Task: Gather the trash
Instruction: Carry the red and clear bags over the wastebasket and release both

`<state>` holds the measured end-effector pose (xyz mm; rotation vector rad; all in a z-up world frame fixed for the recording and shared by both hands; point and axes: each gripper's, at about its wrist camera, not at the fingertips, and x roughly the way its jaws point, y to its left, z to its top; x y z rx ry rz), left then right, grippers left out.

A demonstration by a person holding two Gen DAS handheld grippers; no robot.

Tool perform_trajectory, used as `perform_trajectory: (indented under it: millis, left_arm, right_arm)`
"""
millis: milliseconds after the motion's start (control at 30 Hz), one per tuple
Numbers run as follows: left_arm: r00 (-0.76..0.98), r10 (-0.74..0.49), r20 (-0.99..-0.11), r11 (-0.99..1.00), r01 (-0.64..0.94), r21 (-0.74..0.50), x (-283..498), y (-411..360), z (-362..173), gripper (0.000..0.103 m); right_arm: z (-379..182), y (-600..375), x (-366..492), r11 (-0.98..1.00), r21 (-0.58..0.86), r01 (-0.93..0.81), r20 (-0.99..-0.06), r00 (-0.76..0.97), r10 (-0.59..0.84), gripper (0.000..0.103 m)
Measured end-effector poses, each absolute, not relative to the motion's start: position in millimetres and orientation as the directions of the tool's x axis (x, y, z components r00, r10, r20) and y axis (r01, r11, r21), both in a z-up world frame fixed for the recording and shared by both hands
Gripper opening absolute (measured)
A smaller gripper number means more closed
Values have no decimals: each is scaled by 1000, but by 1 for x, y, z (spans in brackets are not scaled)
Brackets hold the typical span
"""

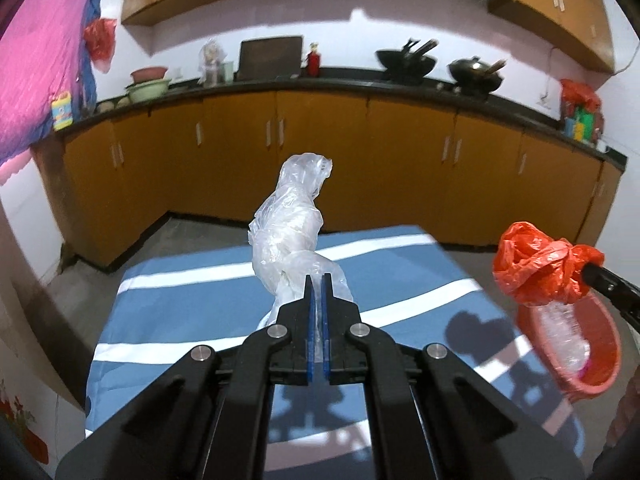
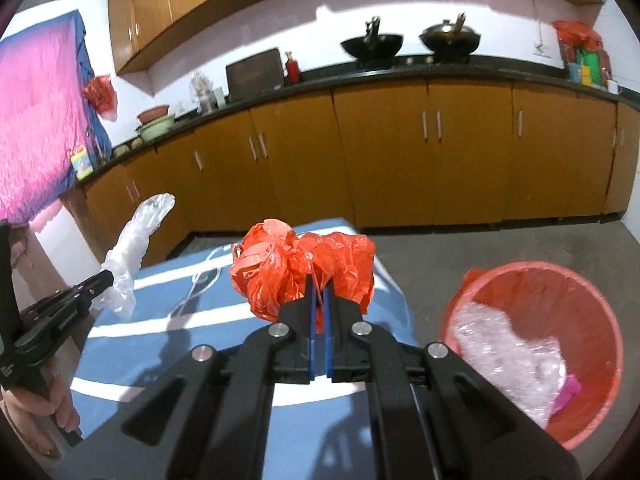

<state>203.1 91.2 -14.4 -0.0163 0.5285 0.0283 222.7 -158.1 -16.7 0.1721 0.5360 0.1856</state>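
My left gripper [image 1: 319,280] is shut on a crumpled clear plastic bag [image 1: 292,220] and holds it up above the blue striped table [image 1: 180,312]. The bag also shows in the right wrist view [image 2: 132,240], held by the left gripper [image 2: 108,276]. My right gripper [image 2: 319,280] is shut on a crumpled red plastic bag [image 2: 296,268], above the table's right edge. The red bag shows in the left wrist view [image 1: 540,264] above a red bin [image 1: 600,344]. The red bin [image 2: 592,300] stands on the floor right of the table and holds clear plastic wrap.
Orange kitchen cabinets [image 1: 320,152] with a dark counter run along the far wall, with woks [image 2: 372,46], bowls and a fire extinguisher on it. A pink cloth [image 1: 36,60] hangs at the left. Grey floor [image 2: 500,248] lies between table and cabinets.
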Motion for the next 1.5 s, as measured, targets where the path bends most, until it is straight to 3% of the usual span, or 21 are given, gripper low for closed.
perform_trajectory:
  millis: [600,1500]
  left_arm:
    - [879,-162,-448,984,175,-11,164,-21,22,2]
    - [755,-387,-529,900,433,-41,170,-164,-17,2]
  right_arm:
    - [29,-275,146,980,179,82,-430,903,4,5]
    - [0,-379,140,948,189,256,-489,862,-135,5]
